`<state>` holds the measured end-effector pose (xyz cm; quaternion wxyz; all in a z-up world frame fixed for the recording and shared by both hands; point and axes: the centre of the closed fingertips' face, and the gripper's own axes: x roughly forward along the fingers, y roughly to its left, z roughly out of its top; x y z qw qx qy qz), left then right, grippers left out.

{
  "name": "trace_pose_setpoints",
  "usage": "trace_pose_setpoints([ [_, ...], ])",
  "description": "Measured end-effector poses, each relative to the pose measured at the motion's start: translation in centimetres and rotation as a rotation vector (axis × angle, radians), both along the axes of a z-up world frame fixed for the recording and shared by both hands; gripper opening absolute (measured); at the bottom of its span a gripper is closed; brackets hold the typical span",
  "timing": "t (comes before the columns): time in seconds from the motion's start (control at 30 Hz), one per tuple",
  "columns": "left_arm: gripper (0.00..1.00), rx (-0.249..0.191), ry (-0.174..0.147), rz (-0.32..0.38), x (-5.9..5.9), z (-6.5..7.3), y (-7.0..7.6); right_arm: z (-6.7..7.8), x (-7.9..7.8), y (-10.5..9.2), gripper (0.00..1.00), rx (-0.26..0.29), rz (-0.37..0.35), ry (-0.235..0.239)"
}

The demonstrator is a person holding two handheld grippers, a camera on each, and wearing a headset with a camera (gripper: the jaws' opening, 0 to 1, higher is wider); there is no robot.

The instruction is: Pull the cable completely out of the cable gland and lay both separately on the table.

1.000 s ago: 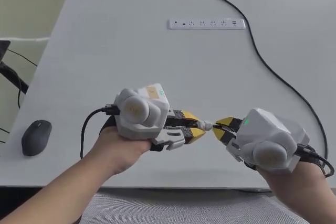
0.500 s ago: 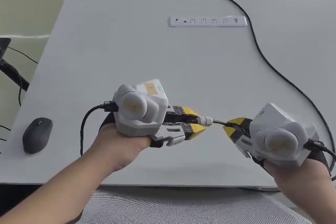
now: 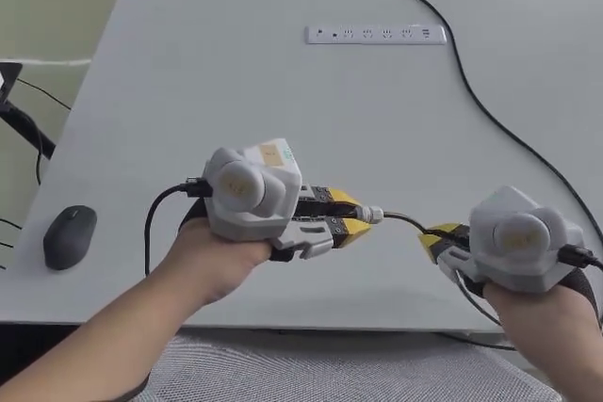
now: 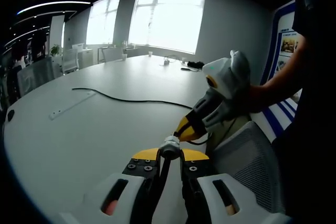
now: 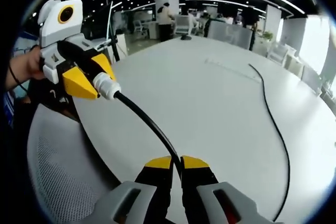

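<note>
Here we count one cable gland, clamped in our left gripper, one black cable, pinched in our right gripper, beyond them one power strip, one mouse.

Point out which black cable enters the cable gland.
The short cable from the cable gland in the left gripper to the right gripper, held midair; the long cable lies on the table.

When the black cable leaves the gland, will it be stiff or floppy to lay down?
Probably fairly springy: the cable spans from the cable gland to the right gripper in a gentle bend, not sagging. It looks thin, so likely light, and may curl on the table.
</note>
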<state>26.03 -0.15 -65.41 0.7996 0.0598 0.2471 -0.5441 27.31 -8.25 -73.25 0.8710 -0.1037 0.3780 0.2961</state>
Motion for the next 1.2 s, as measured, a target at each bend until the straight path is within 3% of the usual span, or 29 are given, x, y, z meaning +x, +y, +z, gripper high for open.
trace_pose_setpoints([
  [0.37,0.15,-0.007,-0.003,0.001,-0.2,0.1,-0.1,-1.5,-0.6,-1.2,0.00,0.043,-0.109,0.076],
  [0.73,0.15,-0.011,-0.008,-0.005,-0.4,0.2,-0.4,-2.6,-0.9,-1.8,0.00,0.023,-0.156,0.124],
  [1.2,0.15,-0.007,-0.003,-0.004,-0.2,0.1,-0.1,-2.4,-1.2,-1.7,0.00,0.033,-0.127,0.106],
])
